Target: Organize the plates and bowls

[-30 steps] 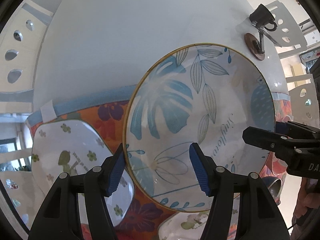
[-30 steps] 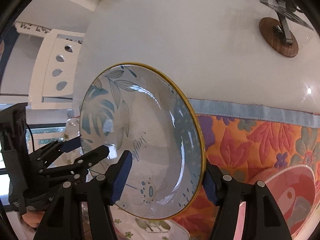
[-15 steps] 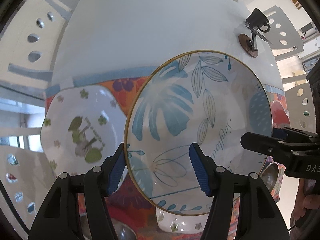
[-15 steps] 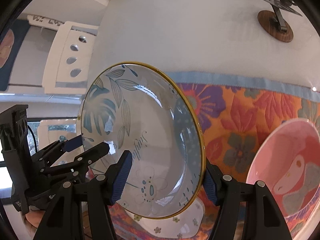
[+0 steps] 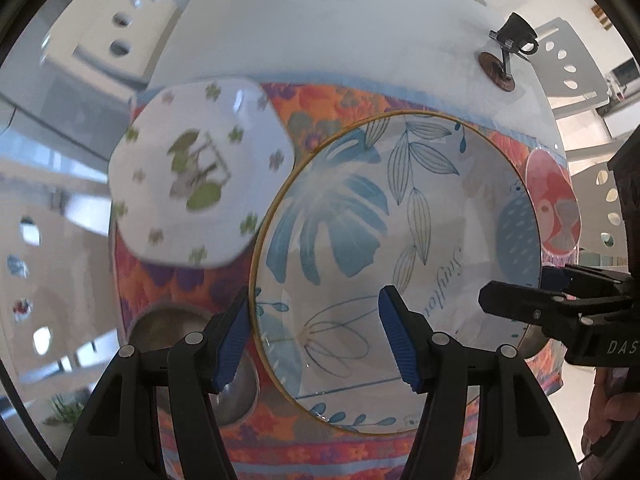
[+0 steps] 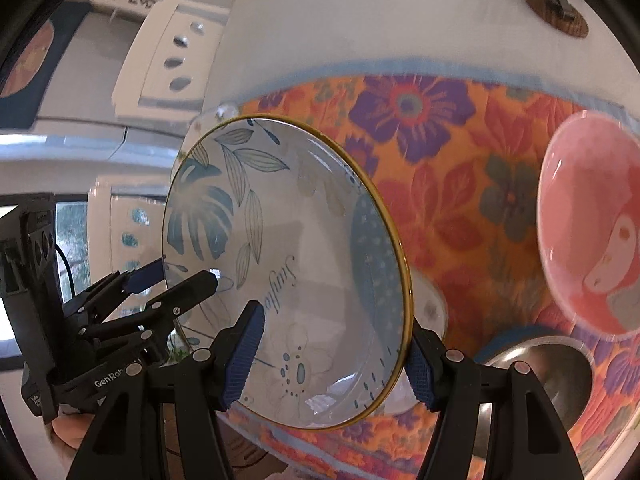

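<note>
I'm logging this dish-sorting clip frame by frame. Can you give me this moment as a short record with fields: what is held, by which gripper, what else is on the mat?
held item: blue leaf plate, gold rim, lifted above the mat
left hand-held gripper: clamped across the plate's near rim
right hand-held gripper: clamped across the opposite rim
surface: floral mat on white table
other dishes: white clover plate, pink bowl, steel bowl
also on the table: small stand

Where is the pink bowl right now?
The pink bowl sits on the flowery cloth at the right edge of the right wrist view, just above a metal bowl and right of the leaf plate.
</note>
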A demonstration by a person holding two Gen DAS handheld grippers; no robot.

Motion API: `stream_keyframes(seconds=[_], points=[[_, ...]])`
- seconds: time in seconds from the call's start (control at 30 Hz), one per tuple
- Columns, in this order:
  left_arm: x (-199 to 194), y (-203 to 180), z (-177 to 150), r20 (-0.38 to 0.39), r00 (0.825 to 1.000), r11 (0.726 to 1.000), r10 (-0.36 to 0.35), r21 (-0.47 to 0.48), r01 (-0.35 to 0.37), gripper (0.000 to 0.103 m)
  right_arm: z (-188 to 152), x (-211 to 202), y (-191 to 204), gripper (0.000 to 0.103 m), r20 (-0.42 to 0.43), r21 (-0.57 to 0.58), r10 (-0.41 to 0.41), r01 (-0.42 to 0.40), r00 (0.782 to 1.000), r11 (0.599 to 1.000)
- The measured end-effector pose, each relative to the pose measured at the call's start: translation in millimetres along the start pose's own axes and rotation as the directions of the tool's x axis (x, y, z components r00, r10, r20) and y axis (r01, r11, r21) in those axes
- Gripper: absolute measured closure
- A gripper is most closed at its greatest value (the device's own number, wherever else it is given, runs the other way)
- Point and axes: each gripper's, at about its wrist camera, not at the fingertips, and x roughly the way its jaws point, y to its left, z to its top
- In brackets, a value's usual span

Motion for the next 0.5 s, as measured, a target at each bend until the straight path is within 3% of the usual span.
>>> stream_keyframes(seconds=[0.2,0.5], points=[[1,8,-40,0.001,1.000,0.998,0.026,-0.054,-0.026,0.044,-34,21,8,0.039,-0.060,-0.042,0.024,-0.026,0.998,0.999],[2,29,-92,0.006,0.999,0.995,-0.038,-0.088,0.038,0.044,-76,51,14,0.039,-0.113,-0.029,0.029,-0.032,0.993,0.999]])
